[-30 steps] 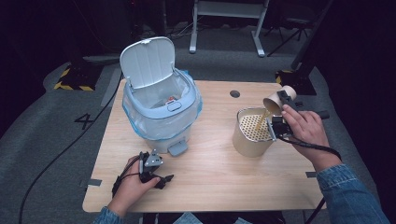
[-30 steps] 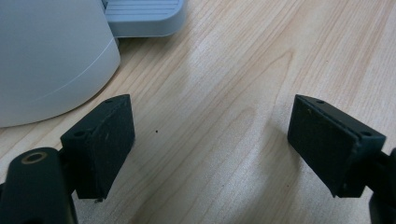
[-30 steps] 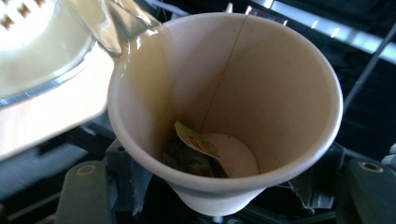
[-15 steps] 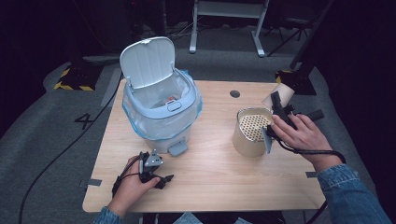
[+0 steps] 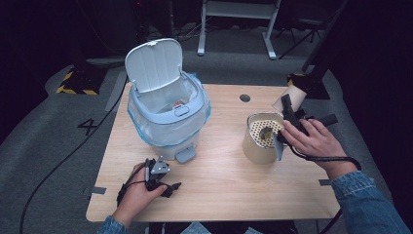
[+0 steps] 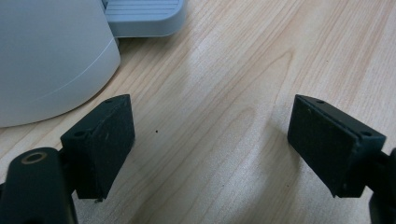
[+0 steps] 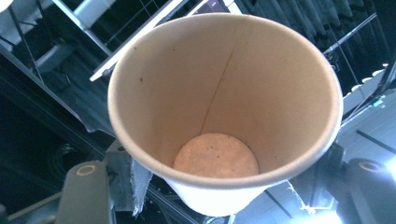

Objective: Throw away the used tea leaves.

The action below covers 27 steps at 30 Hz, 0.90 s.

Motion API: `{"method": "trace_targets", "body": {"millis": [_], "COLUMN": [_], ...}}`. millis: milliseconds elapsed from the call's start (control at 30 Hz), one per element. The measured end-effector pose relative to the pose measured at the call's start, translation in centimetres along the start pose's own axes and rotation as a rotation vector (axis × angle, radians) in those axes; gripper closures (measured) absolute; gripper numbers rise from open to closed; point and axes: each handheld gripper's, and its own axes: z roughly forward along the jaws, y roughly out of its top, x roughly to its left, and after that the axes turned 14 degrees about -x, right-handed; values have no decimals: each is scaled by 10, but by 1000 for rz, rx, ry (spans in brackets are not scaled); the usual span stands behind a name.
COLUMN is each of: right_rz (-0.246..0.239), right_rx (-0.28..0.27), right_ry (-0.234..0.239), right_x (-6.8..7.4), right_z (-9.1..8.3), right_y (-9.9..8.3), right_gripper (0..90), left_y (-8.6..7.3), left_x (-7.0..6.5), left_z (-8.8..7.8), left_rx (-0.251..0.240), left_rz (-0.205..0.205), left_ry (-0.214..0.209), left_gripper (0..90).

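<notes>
The right gripper (image 5: 286,108) clamps a tan paper cup (image 7: 224,112), raised beside the beige perforated strainer pot (image 5: 263,137). The left gripper (image 6: 210,149) rests on the wooden table (image 5: 219,180), jaws apart, near the pale-blue pedal bin (image 5: 165,114).

Paper cup (image 7: 224,116): matt tan inside, seam visible. Tabletop (image 6: 224,93): pale wood grain, slight sheen. Bin (image 5: 165,117): smooth white plastic. Strainer canister (image 5: 263,139): perforated top, material unclear.

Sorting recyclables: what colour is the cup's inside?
Plain light brown, best seen in the right gripper view: paper cup.
</notes>
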Motion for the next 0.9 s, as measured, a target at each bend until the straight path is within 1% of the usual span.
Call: {"method": "trace_targets", "body": {"millis": [100,133,233,267,333,367,400,433,467,500,567,600,633,667,700,733,767,833,867,900], "right_rz": [24,46,168,233,322,382,447,525,587,634,760,827,827,959,959,1026,1163,1284,1369,1369], "right_rx": [-13,-17,-43,-55,-76,-85,-94,-110,-125,-135,-165,-186,-186,-226,-226,-239,-274,-302,-324,-324], "right_ry": [5,6,14,19,30,37,48,62,76,86,113,134,134,161,161,177,200,218,237,237], "right_x": [0,-1,-4,-4,-5,-5,-5,-5,-4,-4,-2,-2,-2,1,1,3,6,9,11,11], "right_z": [0,0,1,1,1,2,2,2,3,3,4,4,4,6,6,6,7,8,9,9], "right_y": [0,-1,-7,-9,-14,-17,-21,-25,-28,-30,-36,-40,-40,-45,-45,-47,-53,-57,-60,-60], "right_gripper": [329,328,325,324,322,322,321,320,318,317,316,316,316,315,315,315,315,315,314,314], "left_y": [0,0,0,0,0,0,0,0,0,0,0,0,0,0,0,0,0,0,0,0], "left_x": [0,0,0,0,0,0,0,0,0,0,0,0,0,0,0,0,0,0,0,0], "left_z": [0,0,0,0,0,0,0,0,0,0,0,0,0,0,0,0,0,0,0,0], "left_rx": [0,0,0,0,0,0,0,0,0,0,0,0,0,0,0,0,0,0,0,0], "left_rz": [-1,0,0,-1,-1,-1,-1,-1,-1,0,0,0,0,0,0,0,-1,-1,-1,-1], "left_ry": [0,0,0,0,0,0,0,0,0,0,0,0,0,0,0,0,0,0,0,0], "left_gripper": [154,154,154,154,154,154,154,154,154,154,154,154,154,154,154,154,154,154,154,154]}}
